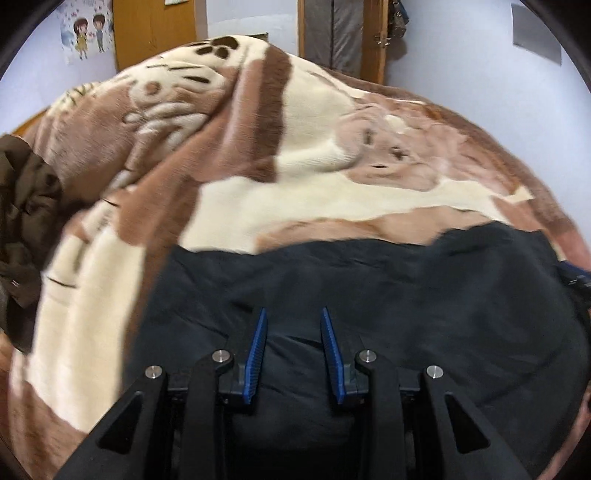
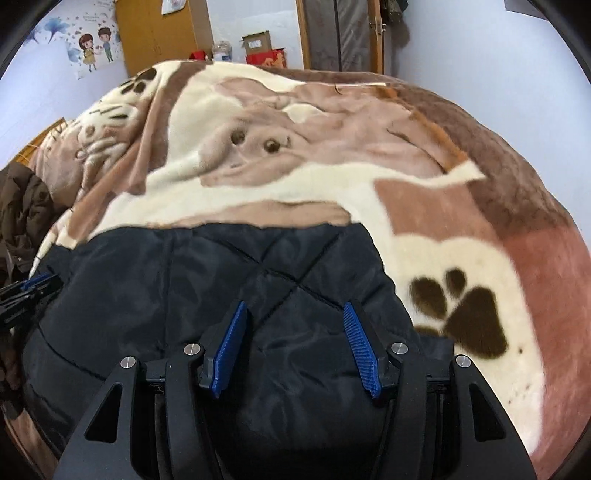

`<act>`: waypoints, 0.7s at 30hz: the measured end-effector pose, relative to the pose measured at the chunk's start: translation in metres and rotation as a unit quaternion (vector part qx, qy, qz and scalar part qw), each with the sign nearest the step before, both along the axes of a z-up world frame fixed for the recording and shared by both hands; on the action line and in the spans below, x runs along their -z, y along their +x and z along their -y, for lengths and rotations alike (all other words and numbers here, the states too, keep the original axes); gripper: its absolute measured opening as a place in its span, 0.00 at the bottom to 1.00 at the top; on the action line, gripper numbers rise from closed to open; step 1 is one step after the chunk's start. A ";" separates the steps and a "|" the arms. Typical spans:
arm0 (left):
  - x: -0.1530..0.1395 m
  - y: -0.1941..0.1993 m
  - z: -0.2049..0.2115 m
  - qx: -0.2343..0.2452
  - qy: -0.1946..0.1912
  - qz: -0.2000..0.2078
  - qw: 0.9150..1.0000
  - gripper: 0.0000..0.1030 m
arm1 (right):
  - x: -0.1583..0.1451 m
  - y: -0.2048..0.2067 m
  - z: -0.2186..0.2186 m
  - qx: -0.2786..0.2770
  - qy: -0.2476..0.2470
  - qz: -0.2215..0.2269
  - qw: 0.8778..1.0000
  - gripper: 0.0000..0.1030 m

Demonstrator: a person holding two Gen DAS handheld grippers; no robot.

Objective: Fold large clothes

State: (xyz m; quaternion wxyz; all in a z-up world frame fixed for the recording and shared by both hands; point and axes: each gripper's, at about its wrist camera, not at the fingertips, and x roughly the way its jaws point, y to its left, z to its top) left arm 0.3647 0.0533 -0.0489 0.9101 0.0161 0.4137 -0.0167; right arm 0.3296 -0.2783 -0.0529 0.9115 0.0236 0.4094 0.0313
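A black quilted padded jacket [image 2: 207, 295] lay spread on a bed covered by a plush brown-and-cream blanket [image 2: 295, 177] printed with a dog's face and dark paw prints. The jacket occupied the near part of the bed, its far hem running straight across the blanket.

The left tongs [image 1: 293, 325] hung above the jacket's dark cloth with the blue ribbed pads [image 1: 258, 347] apart and nothing between them. The right tongs [image 2: 295, 317] were over the diamond-stitched panel of the same jacket, their pads [image 2: 360, 343] standing wider apart, also gripping nothing. The left tongs showed at the left edge of the right wrist view [image 2: 33, 286], near the jacket's edge.

A crumpled dark brown garment [image 1: 26, 206] lay at the left side of the bed, apart from the jacket. Behind the bed stood a wooden door [image 2: 162, 33], a cartoon poster [image 2: 96, 44] on the pale wall, and a cardboard box [image 2: 256, 42].
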 end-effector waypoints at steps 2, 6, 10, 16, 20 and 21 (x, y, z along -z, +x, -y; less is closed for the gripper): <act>0.009 0.009 -0.008 -0.008 0.021 -0.001 1.000 0.32 | 0.016 0.015 0.004 0.009 -0.004 -0.028 1.000 0.54; 0.035 0.013 -0.021 -0.025 -0.005 -0.007 1.000 0.32 | 0.039 0.022 0.016 0.032 0.011 -0.028 0.999 0.54; 0.047 0.012 -0.019 -0.035 -0.008 0.002 0.999 0.32 | 0.052 0.023 0.015 0.037 0.010 -0.018 0.999 0.54; 0.057 0.018 -0.021 -0.042 -0.023 -0.002 0.999 0.32 | 0.061 0.027 0.018 0.040 0.018 -0.022 0.999 0.54; 0.058 0.017 -0.019 -0.044 -0.020 0.002 0.999 0.32 | 0.060 0.028 0.019 0.039 0.021 -0.022 0.999 0.54; 0.059 0.017 -0.020 -0.044 -0.022 0.003 0.999 0.32 | 0.060 0.028 0.019 0.039 0.022 -0.021 0.999 0.54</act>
